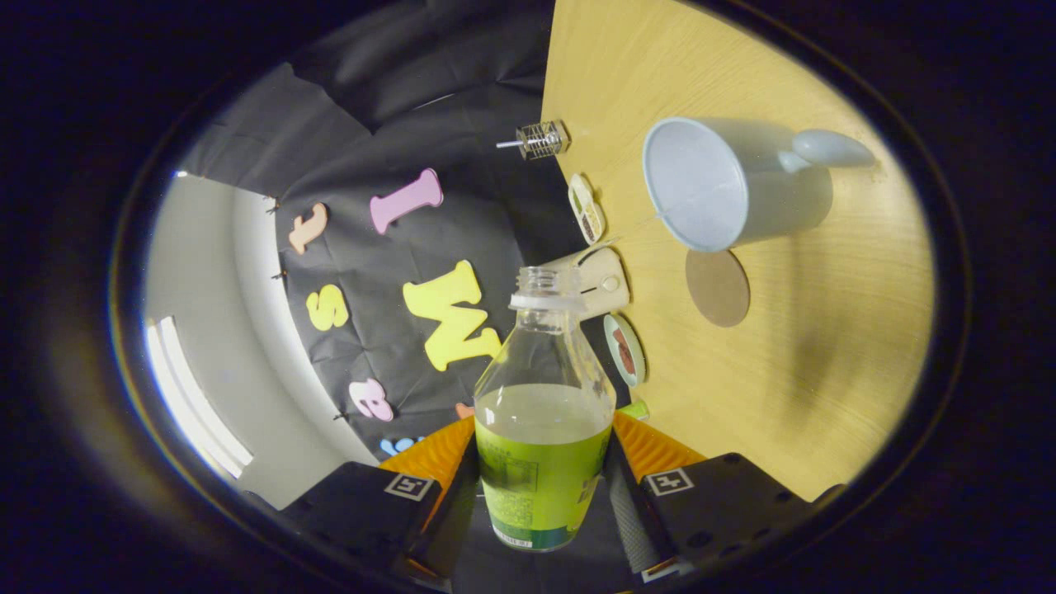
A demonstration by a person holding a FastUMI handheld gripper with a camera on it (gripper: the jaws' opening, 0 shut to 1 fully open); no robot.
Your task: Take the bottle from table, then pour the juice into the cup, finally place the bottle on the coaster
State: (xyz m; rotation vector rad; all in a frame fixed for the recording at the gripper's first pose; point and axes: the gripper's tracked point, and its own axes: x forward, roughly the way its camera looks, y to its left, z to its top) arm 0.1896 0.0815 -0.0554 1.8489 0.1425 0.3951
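The gripper has its two fingers clamped on the lower body of the bottle, one pad on each side of the green label, and the whole rig is rolled hard over so the wooden table stands up on the right like a wall. The bottle is off the table, uncapped, with the juice filling about the lower half and its surface lying roughly level across the shoulder. Beyond its open neck, further along the table, the pale cup shows its open mouth toward the bottle, and the round brown coaster lies just beside the cup on the near side, bare. I'd judge the bottle thin clear plastic: light, a bit springy, likely to dent if squeezed hard, and smooth enough on the label to twist in the grip once the liquid shifts. The hold low on the labelled barrel looks sensible to me, since that is where the weight sits, though whether the pads reach round past the midline is hard to tell from here. A small tray of bits and a little wire holder sit at the far edge of the table, well away from the cup.
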